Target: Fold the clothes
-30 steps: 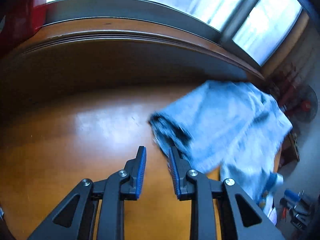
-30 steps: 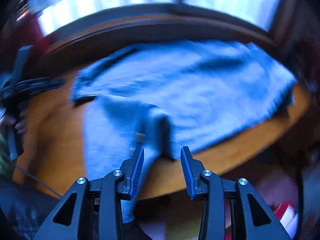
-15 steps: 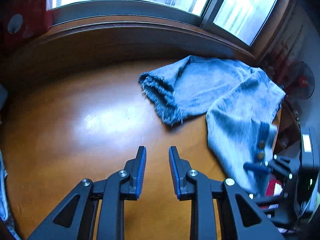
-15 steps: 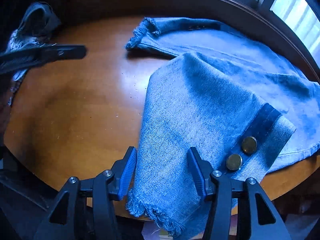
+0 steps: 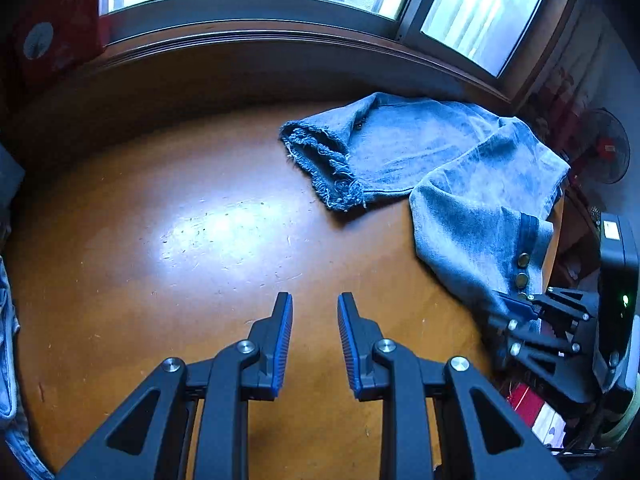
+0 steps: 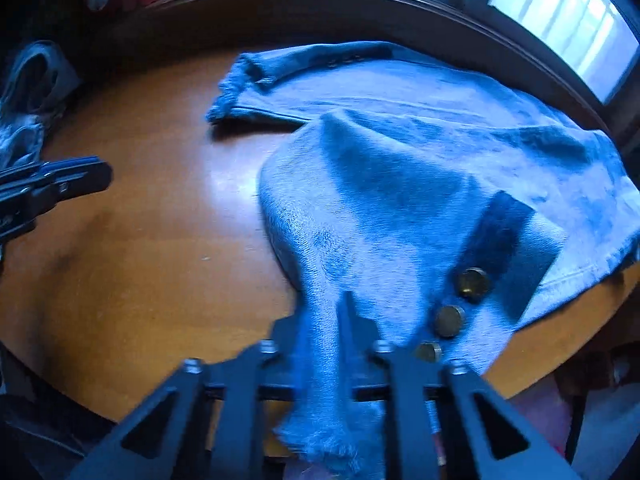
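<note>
A blue denim garment (image 5: 448, 160) with frayed hems lies on the right half of the round wooden table (image 5: 200, 240). One flap with brass buttons (image 6: 472, 280) is folded toward the near edge. My right gripper (image 6: 320, 328) is shut on that flap's frayed edge, and the denim garment (image 6: 400, 180) bunches between its fingers. In the left wrist view the right gripper (image 5: 508, 308) shows at the table's right rim, pinching the cloth. My left gripper (image 5: 315, 300) hovers open over bare wood, well short of the frayed hem (image 5: 328, 168). The left gripper (image 6: 92, 172) also shows at the left edge of the right wrist view.
Another denim piece (image 6: 32, 92) is heaped at the table's far left, and more denim (image 5: 6, 340) hangs at the left rim. A dark window sill (image 5: 280, 40) curves behind the table. A fan (image 5: 608, 152) and floor clutter sit beyond the right edge.
My right gripper has closed its fingers on the buttoned flap's frayed edge, which was lying loose between them. The left gripper stays open and has barely moved.
</note>
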### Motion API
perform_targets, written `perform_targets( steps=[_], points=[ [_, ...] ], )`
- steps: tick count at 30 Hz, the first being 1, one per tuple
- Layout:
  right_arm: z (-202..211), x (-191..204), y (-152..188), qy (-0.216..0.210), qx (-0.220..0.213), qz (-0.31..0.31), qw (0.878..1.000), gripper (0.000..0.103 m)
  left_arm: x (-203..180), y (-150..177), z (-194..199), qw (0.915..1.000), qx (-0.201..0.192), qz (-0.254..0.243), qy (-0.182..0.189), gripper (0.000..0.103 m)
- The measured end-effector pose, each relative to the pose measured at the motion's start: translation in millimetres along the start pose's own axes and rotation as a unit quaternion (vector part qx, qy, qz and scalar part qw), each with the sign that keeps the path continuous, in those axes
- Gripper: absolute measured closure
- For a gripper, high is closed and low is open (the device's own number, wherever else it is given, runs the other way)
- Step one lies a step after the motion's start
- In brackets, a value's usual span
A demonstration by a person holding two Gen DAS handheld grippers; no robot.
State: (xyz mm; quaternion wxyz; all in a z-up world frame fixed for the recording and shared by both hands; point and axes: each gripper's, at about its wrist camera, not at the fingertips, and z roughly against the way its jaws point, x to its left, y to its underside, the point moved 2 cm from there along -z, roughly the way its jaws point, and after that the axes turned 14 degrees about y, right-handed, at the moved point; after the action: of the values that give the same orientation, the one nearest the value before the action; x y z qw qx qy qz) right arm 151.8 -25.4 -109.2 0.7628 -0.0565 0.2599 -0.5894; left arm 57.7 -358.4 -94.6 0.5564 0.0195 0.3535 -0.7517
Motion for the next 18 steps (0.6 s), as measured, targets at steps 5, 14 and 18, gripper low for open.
perform_targets(
  steps=[5, 14, 18],
  points=[
    [4.3, -10.7, -10.8, -0.111, 0.024, -0.082, 0.990, 0.095, -2.5, 1.8, 5.7, 0.9999, -0.007, -0.008, -0.008, 0.081],
    [38.5, 38.4, -49.4, -0.294, 0.012, -0.091, 0.951, 0.080, 22.0, 11.0, 44.1, 0.9969, -0.053, 0.039, -0.044, 0.081],
    [24.4, 61.1, -58.8, -0.274, 0.041, -0.082, 0.957, 0.076, 30.3, 16.6, 57.4, 0.9951, -0.057, 0.054, -0.060, 0.081]
  ],
)
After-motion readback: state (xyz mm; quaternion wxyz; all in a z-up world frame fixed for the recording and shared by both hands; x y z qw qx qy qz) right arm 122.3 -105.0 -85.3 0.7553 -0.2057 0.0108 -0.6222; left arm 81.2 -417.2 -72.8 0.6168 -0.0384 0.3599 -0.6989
